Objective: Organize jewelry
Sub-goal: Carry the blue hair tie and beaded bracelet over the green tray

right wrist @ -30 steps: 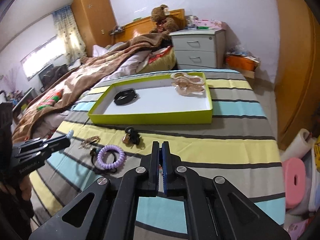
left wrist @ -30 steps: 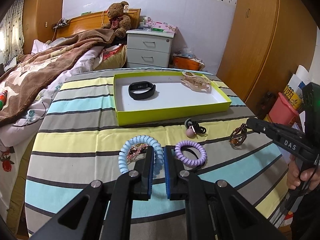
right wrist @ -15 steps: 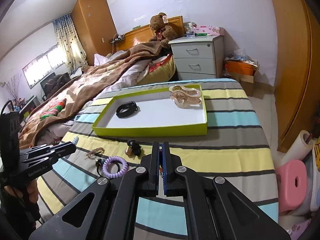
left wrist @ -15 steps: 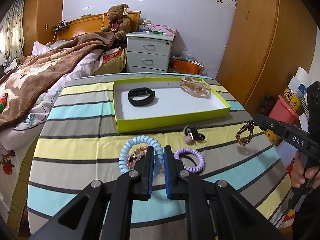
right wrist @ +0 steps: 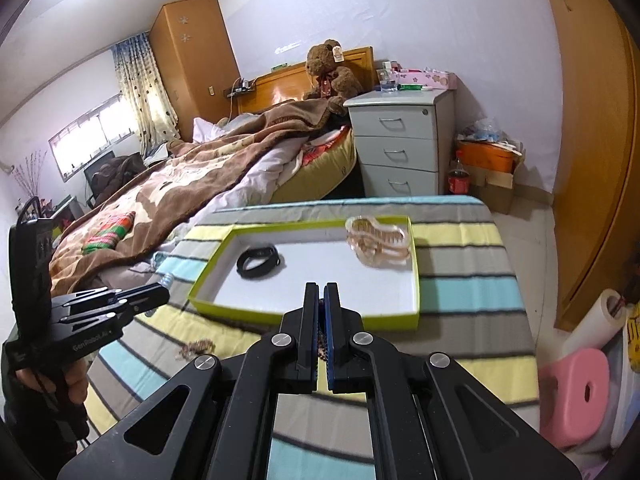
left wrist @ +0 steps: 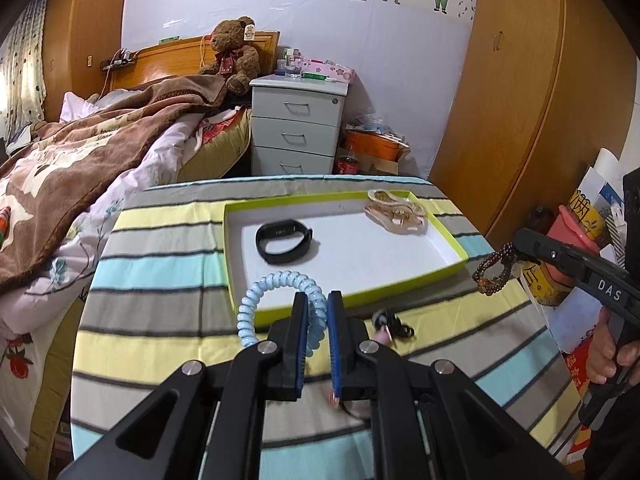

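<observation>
Carrying both pieces over the green tray's rim mattered most. The left gripper held the blue coil hair tie pinched in its jaws, the right gripper a beaded bracelet, so each needed clearance before release.

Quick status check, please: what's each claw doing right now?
Left gripper shut on blue coil hair tie. Right gripper shut on beaded bracelet. Green tray ahead, nothing blocking.

left gripper: clamps blue coil tie | right gripper: carries bead bracelet
</observation>
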